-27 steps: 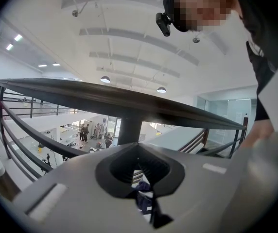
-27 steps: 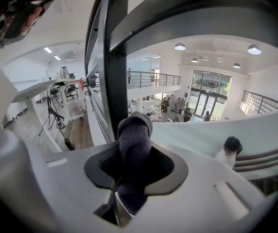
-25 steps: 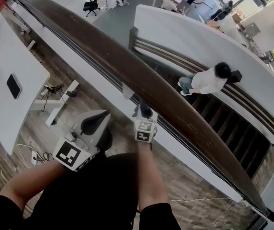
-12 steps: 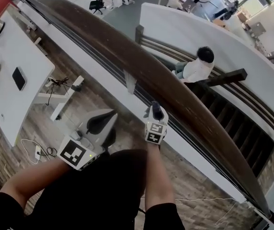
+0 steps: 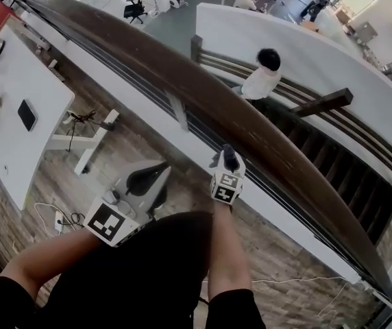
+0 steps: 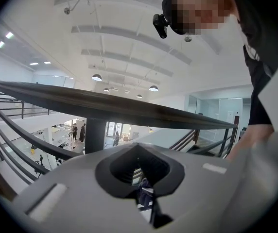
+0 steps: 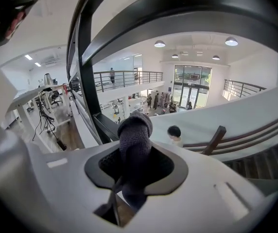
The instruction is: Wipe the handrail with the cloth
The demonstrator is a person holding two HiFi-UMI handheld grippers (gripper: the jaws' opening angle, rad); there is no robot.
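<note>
The dark brown handrail point(image 5: 182, 88) runs diagonally from upper left to lower right in the head view. My right gripper point(image 5: 227, 164) is shut on a bunched dark grey cloth point(image 5: 229, 157), which sits at the rail's near edge; I cannot tell whether it touches. In the right gripper view the cloth point(image 7: 135, 127) sticks up between the jaws of the right gripper point(image 7: 136, 152), with the handrail point(image 7: 187, 13) arching above. My left gripper point(image 5: 144, 180) hangs back, lower left of the rail, shut with nothing in it. The left gripper point(image 6: 139, 152) sees the handrail point(image 6: 105, 103) from below.
A dark upright post point(image 5: 179, 112) and several horizontal bars stand under the rail. Beyond it a staircase drops away, with a person point(image 5: 261, 77) on it. A white desk point(image 5: 11, 108) stands at the left, with cables point(image 5: 59, 218) on the wood floor.
My right gripper has slid to the right along the rail's near edge with the cloth in it. The left gripper followed a little. The person on the stairs moved up the picture.
</note>
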